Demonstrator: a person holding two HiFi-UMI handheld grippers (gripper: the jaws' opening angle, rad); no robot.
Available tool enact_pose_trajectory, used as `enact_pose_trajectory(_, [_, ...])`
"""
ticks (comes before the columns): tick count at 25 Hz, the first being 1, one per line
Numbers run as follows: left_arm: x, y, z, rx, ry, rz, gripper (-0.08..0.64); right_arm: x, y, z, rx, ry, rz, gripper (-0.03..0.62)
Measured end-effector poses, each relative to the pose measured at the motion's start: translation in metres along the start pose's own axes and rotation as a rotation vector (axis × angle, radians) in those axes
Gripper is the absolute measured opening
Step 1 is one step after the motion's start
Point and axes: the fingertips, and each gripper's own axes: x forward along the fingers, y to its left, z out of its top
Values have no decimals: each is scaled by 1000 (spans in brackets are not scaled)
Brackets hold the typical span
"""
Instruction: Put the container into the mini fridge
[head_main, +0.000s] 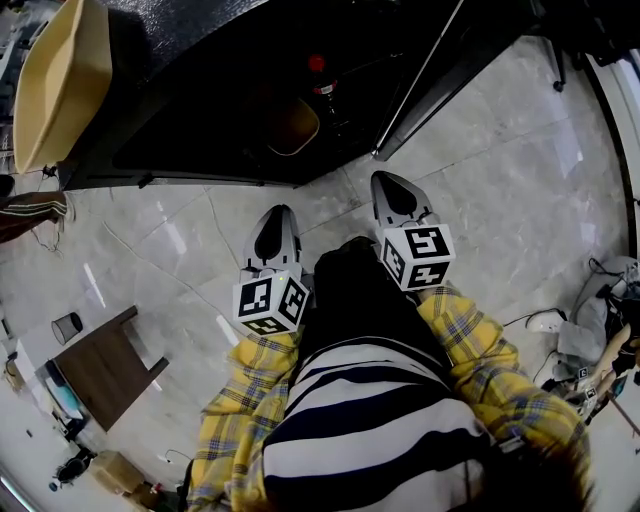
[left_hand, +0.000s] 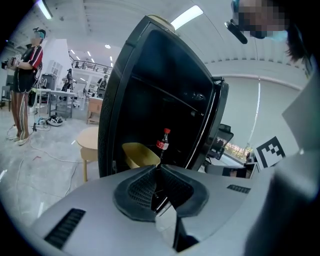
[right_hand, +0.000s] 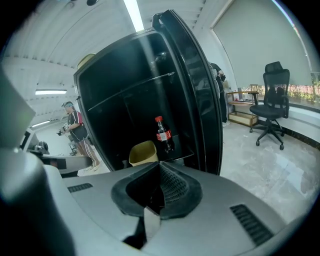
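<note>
The black mini fridge (head_main: 250, 90) stands open in front of me, its door (head_main: 440, 70) swung out to the right. Inside, on its floor, sits a yellow container (head_main: 292, 125) with a red-capped cola bottle (head_main: 322, 75) beside it. Both also show in the left gripper view, container (left_hand: 139, 155) and bottle (left_hand: 163, 140), and in the right gripper view, container (right_hand: 143, 152) and bottle (right_hand: 162, 134). My left gripper (head_main: 272, 238) and right gripper (head_main: 400, 195) hover over the floor just short of the fridge. Each is shut with nothing between its jaws.
A tan round stool (head_main: 60, 80) stands left of the fridge. A small dark wooden table (head_main: 100, 370) is at lower left. Cables and gear (head_main: 600, 330) lie on the tiled floor at right. An office chair (right_hand: 272, 117) and a standing person (left_hand: 25, 90) are farther off.
</note>
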Motion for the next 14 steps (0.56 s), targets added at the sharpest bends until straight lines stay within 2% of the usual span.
enact_pose_trajectory(5, [-4, -1, -5, -11, 14, -9, 38, 2, 4, -5, -14, 9, 7, 26])
enact_pose_trajectory(10, [-6, 7, -12, -79, 31, 2, 38, 4, 10, -8, -22, 19, 16, 26])
enact_pose_trajectory(14, [-5, 15, -16, -92, 41, -2, 38, 9, 18, -11, -24, 25, 21, 26])
